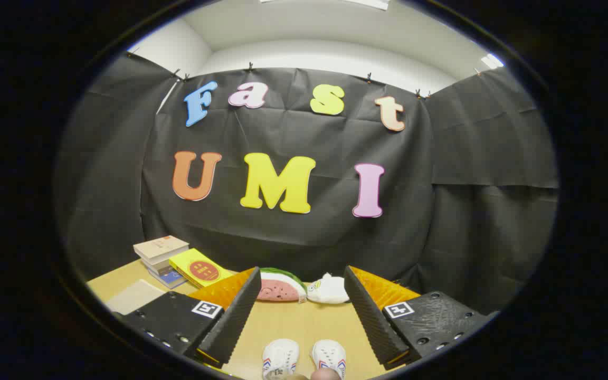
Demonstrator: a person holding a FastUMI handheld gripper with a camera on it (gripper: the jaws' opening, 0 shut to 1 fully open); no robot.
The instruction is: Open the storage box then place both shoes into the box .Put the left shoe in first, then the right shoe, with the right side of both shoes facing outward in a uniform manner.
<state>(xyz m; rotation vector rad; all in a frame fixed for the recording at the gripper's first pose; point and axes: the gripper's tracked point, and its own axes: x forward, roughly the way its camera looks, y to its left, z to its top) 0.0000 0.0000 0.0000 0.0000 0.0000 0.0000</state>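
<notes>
Two small white shoes with red and blue stripes stand side by side on the wooden table, toes pointing away from me: the left one (281,356) and the right one (329,355). They lie low between my fingers, close in. My gripper (302,295) is open, its two fingers spread wide above the table, with nothing held between them. I cannot make out a storage box.
A watermelon-slice plush (281,287) and a white plush toy (328,289) lie at the back of the table (298,322) near the black cloth wall. A stack of books (162,258) with a yellow book (198,269) leaning on it sits far left, beside a pale flat board (134,295).
</notes>
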